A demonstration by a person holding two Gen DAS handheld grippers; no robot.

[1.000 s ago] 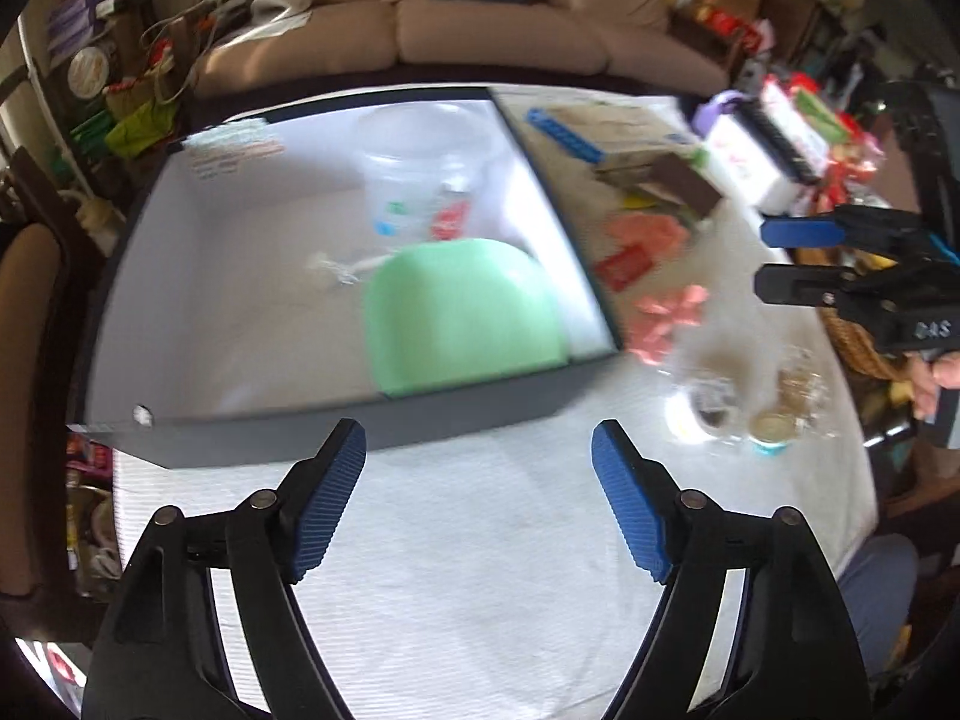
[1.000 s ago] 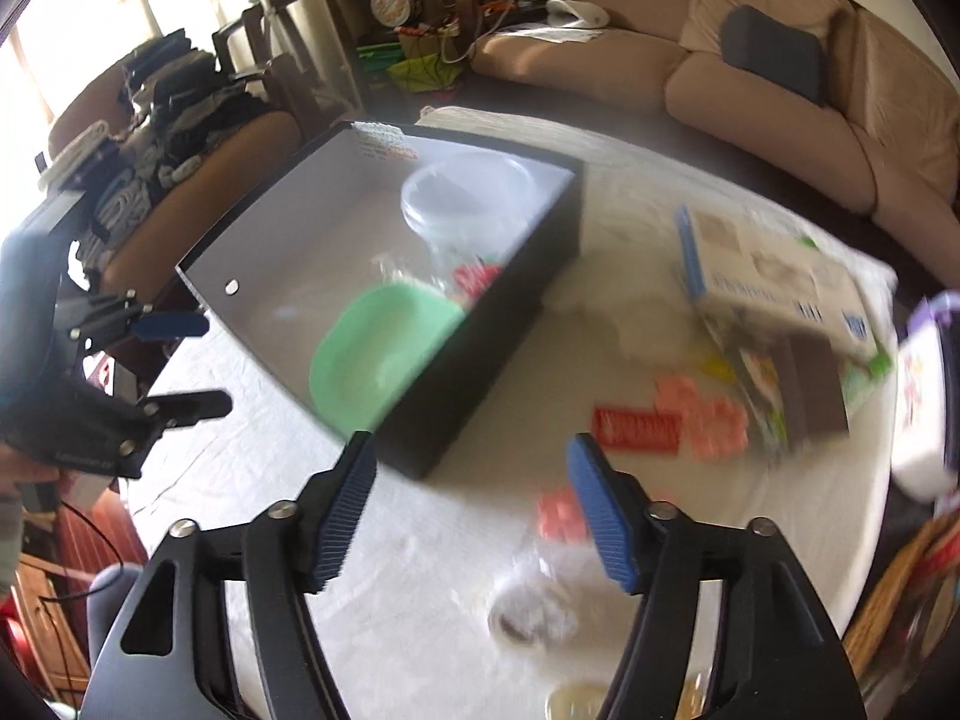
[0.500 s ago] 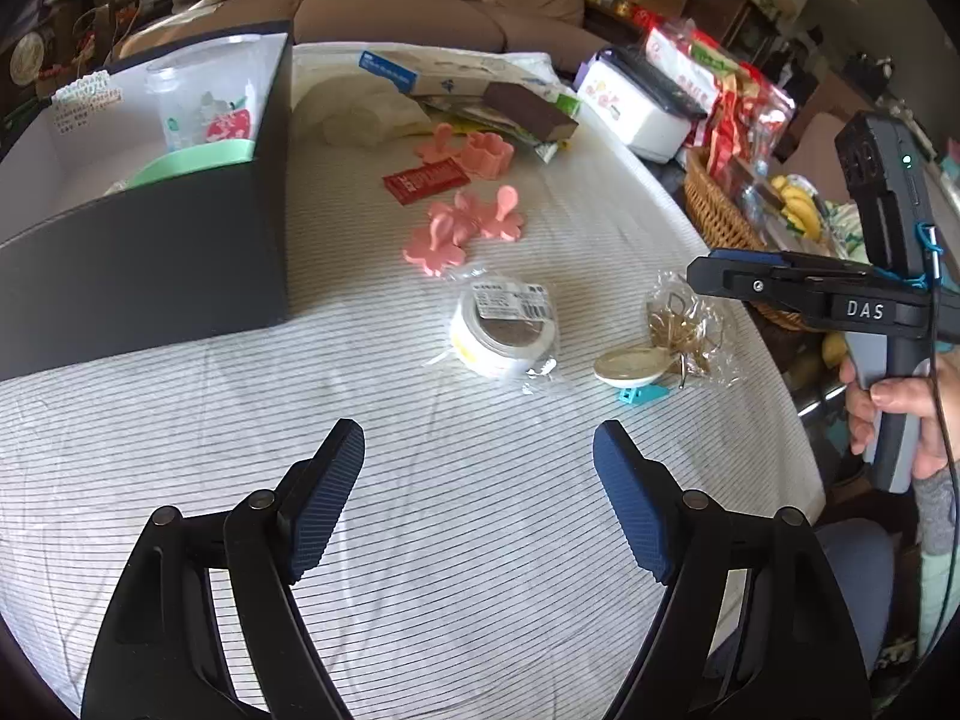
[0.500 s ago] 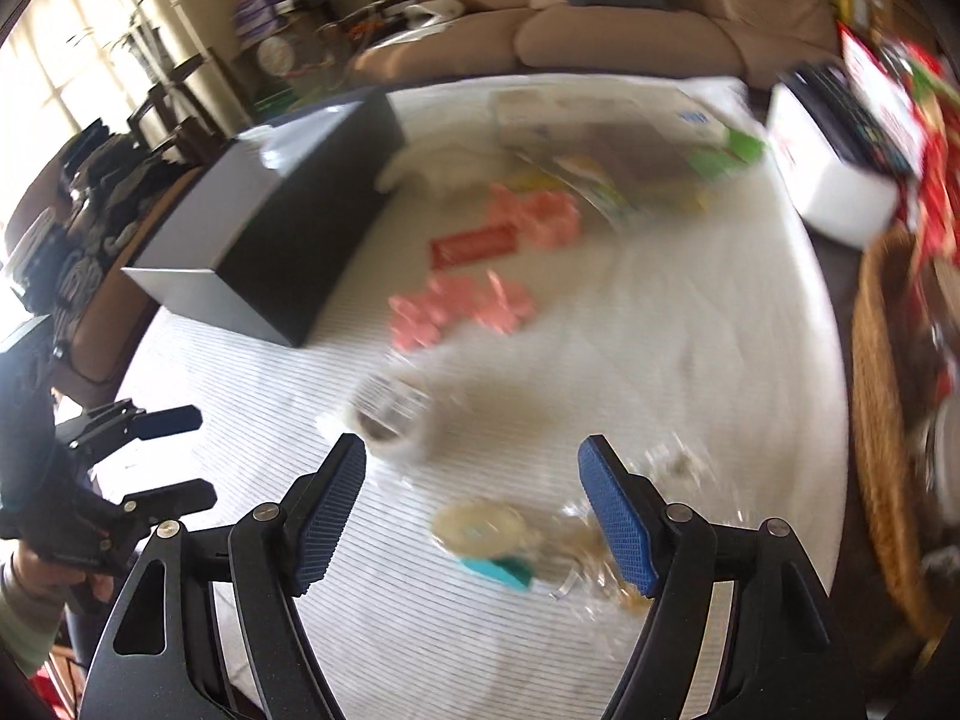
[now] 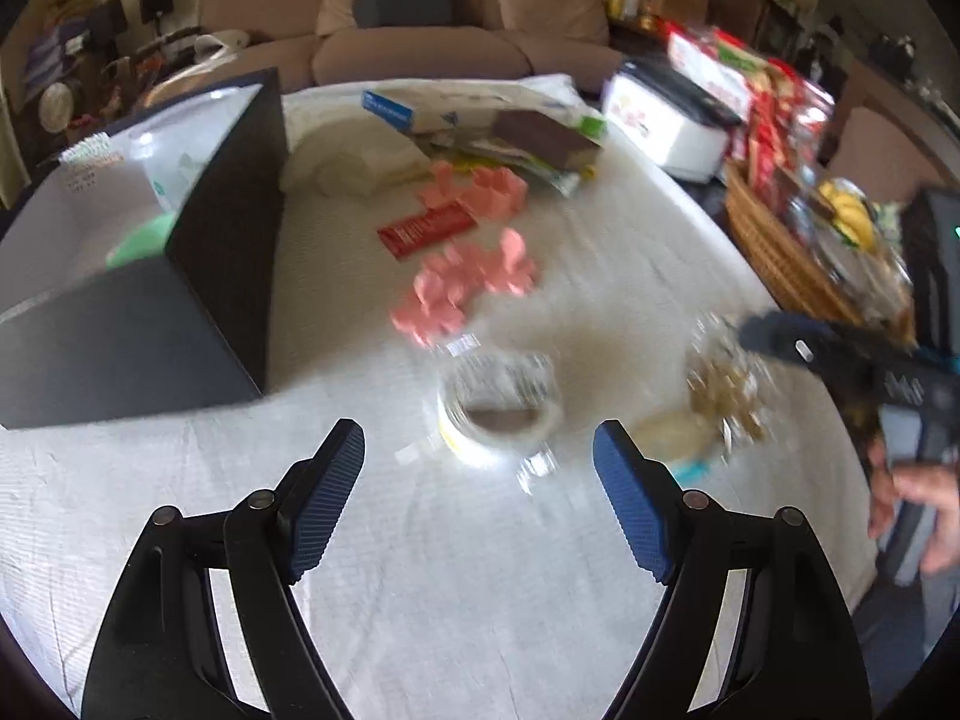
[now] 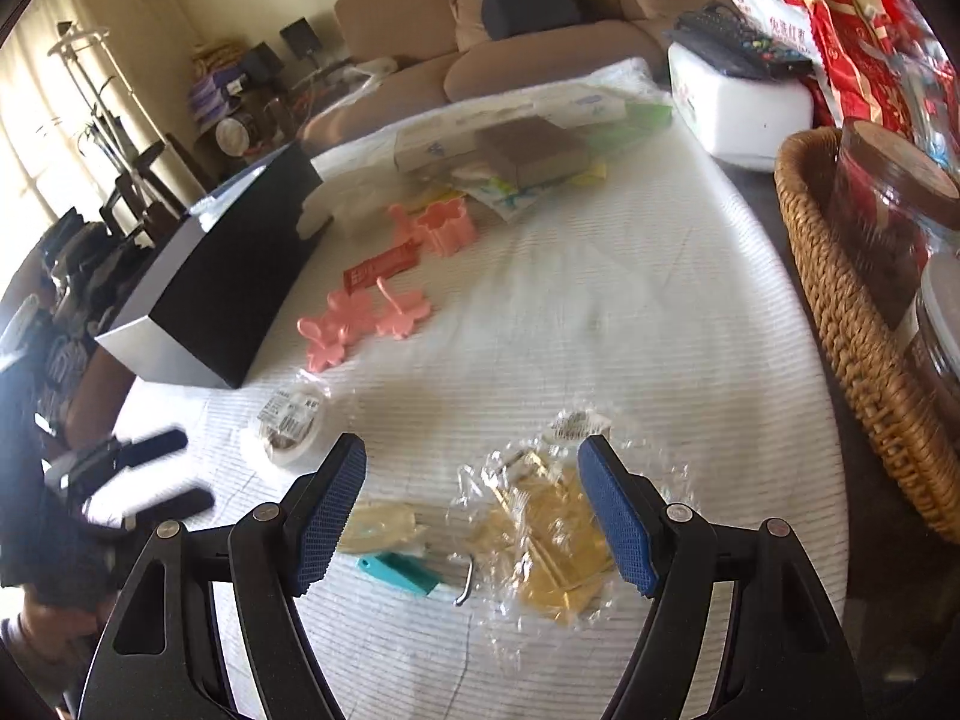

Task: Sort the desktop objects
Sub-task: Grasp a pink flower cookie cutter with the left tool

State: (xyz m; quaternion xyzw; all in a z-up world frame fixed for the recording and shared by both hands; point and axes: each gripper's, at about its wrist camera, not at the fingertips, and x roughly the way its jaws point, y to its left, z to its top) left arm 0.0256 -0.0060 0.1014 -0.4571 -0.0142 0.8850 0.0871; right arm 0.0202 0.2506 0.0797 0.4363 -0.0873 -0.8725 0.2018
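Note:
My left gripper (image 5: 477,444) is open and empty, hovering just short of a plastic-wrapped tape roll (image 5: 498,414) on the white striped cloth. My right gripper (image 6: 471,462) is also open and empty, above a clear bag of gold clips (image 6: 546,528) and a teal-handled tool (image 6: 402,573). The same tape roll (image 6: 291,420) lies to its left. Pink flower-shaped pieces (image 6: 360,318), a red packet (image 6: 381,264) and a pink cutter (image 6: 447,228) lie further back. The black box (image 5: 150,330) at the left holds a green bowl (image 5: 141,240) and a clear container (image 5: 174,168).
A wicker basket (image 6: 840,312) with jars stands along the table's right edge, and a white box (image 6: 738,108) sits behind it. A pile of boxes and papers (image 5: 480,120) lies at the back. A person's hand (image 5: 918,510) holds the right gripper. Sofas stand beyond the table.
Both views have swung from the black box over to the loose items on the cloth. Both grippers have come lower, the left towards the tape roll, the right over the clip bag.

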